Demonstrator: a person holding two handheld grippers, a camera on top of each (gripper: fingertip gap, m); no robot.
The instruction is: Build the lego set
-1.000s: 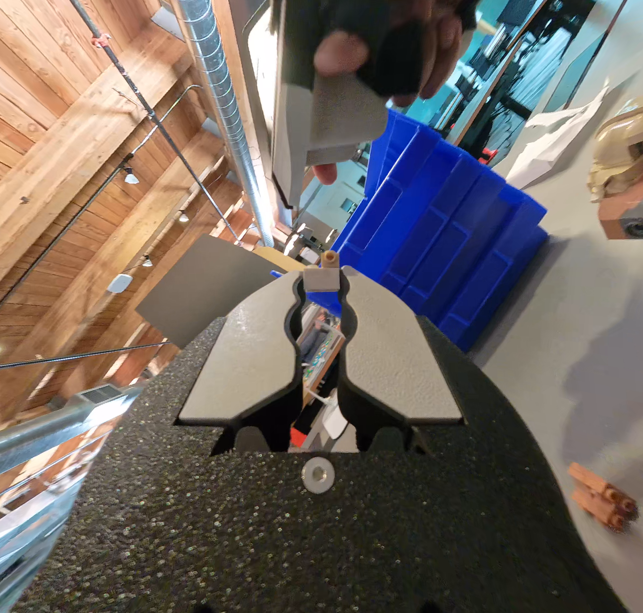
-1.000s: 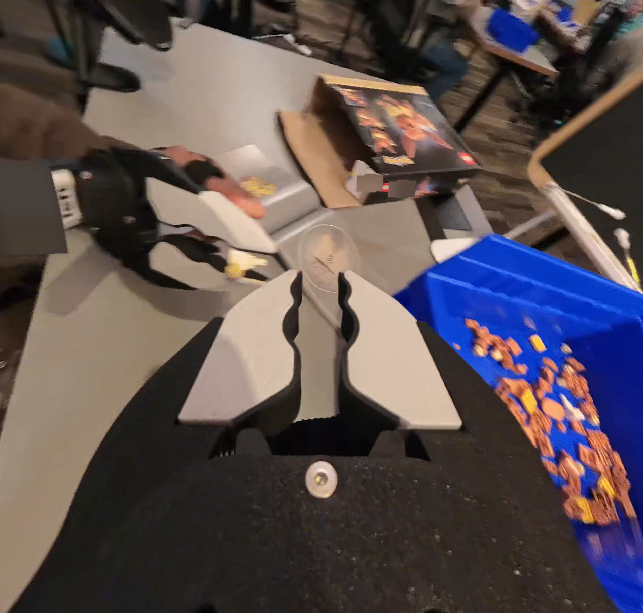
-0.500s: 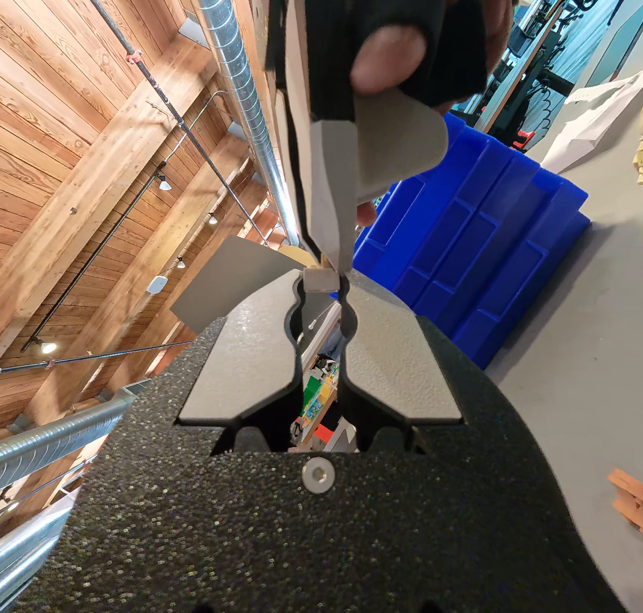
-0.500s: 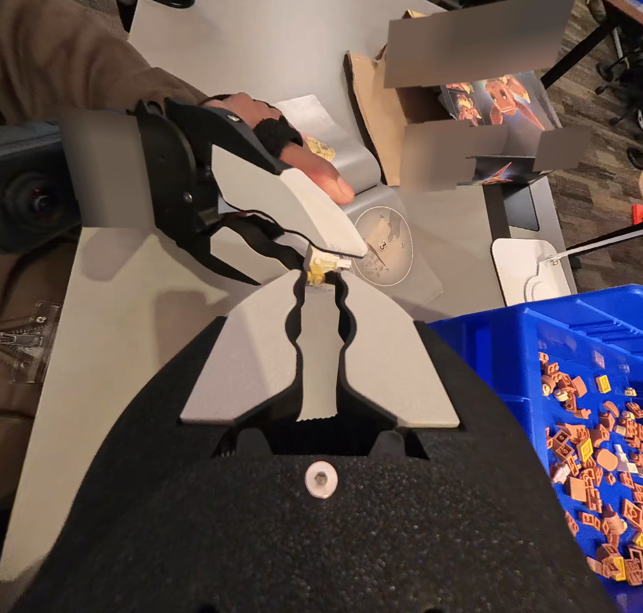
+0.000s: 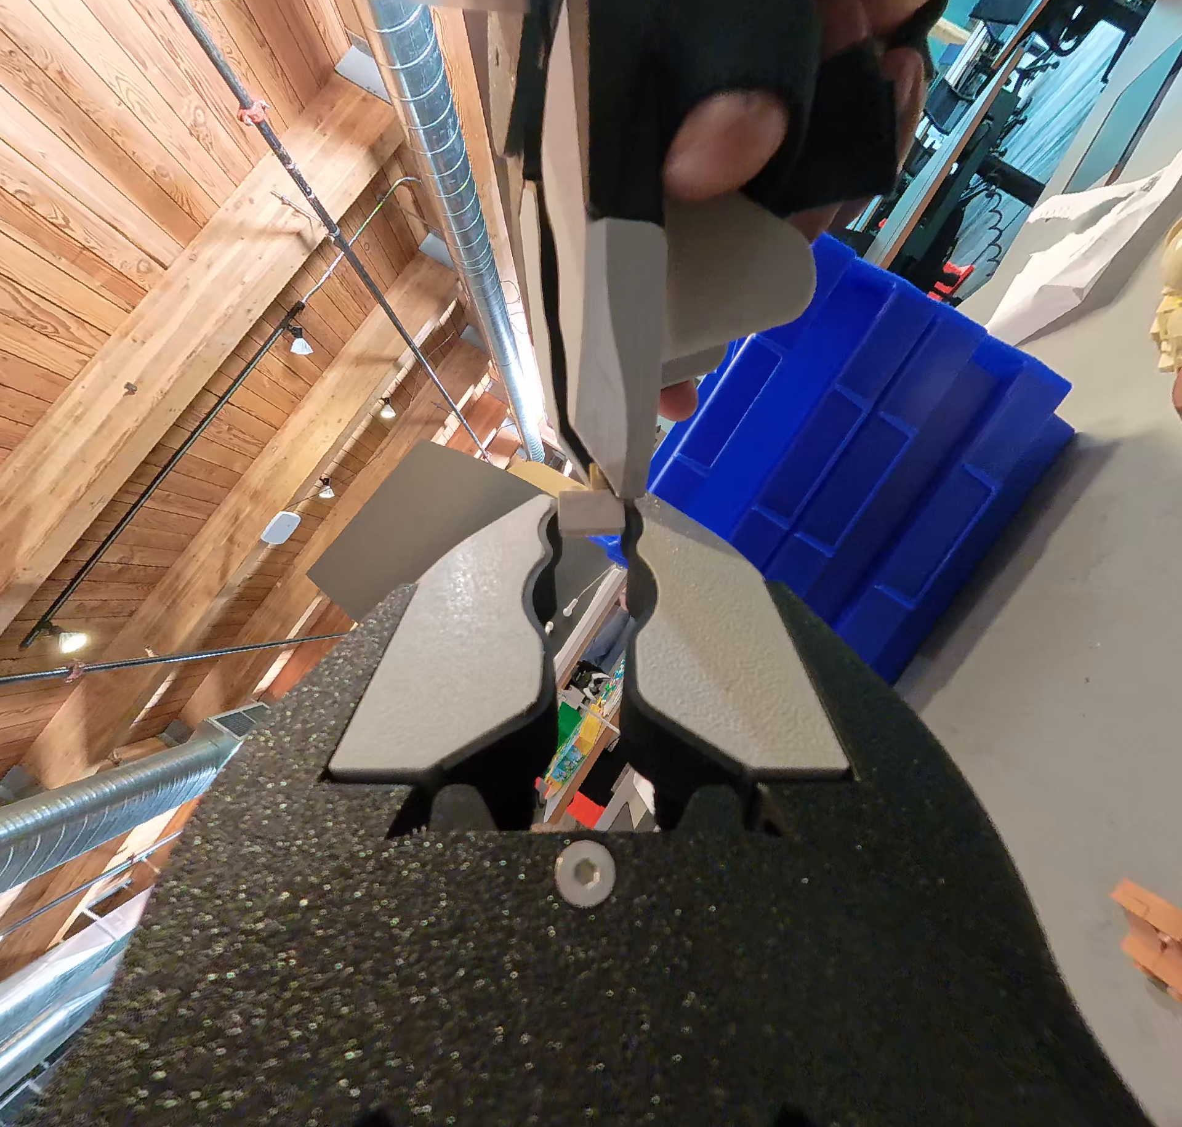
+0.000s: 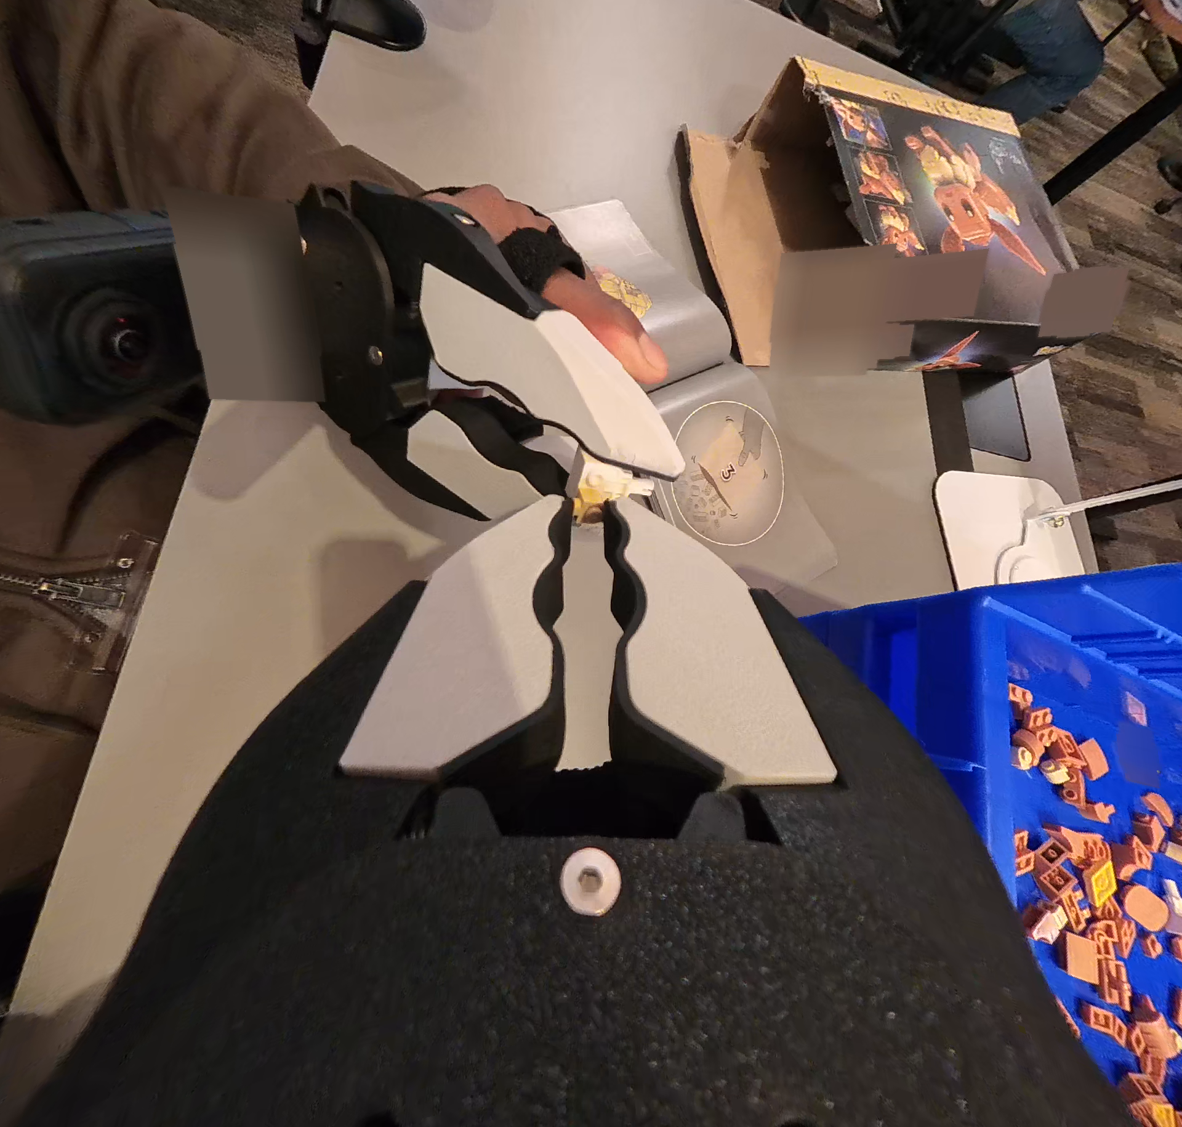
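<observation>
While the grey table (image 6: pixel 575 104) and the blue bin (image 6: pixel 959 661) of loose brown and yellow bricks (image 6: pixel 1100 891) sit where they were 1 second ago, the 2 grippers have closed the gap between them and now meet tip to tip above the open instruction booklet (image 6: pixel 735 475). The torn set box (image 6: pixel 895 188) lies beyond the booklet, well apart from the work.

The left gripper (image 5: pixel 591 514), 1 second ago alone in mid-air with its load, is clamped on a small grey brick (image 5: pixel 590 513) with a tan stud behind it. The right gripper (image 6: pixel 585 507), then empty and parted over the table, has swung in from the bin side. Its fingers are now narrowed around a small yellow piece (image 6: pixel 587 502) on that same cluster; whether they pinch it firmly or only bracket it cannot be told.

From the left wrist view, the right gripper's tip touches the grey brick's upper edge.

This reads as a joining or hand-over step, early in the build: the bin remains full, and only a small brown sub-assembly (image 5: pixel 1151 943) rests on the table.
</observation>
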